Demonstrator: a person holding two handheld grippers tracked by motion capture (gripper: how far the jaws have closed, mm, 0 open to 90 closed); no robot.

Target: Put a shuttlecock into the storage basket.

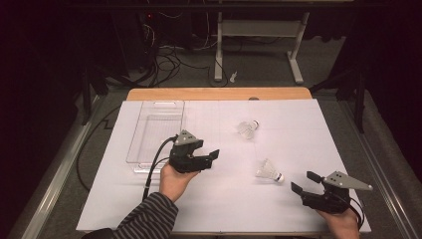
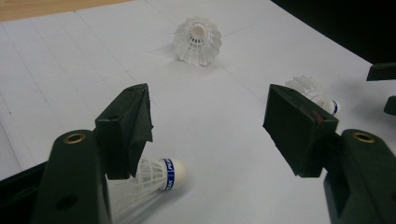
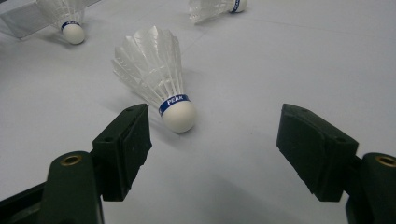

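Both grippers' fingers are spread. The right gripper (image 3: 212, 149) faces a shuttlecock (image 3: 156, 74) lying on the counter (image 1: 298, 129), just ahead. Closing on its rounded cork could squirt it away; the feathers may crush.

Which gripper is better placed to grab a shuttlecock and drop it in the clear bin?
Left, probably. The left gripper is open with a shuttlecock lying right under its jaw, and it sits beside the clear bin. The right gripper is also open near another shuttlecock, but farther from the bin.
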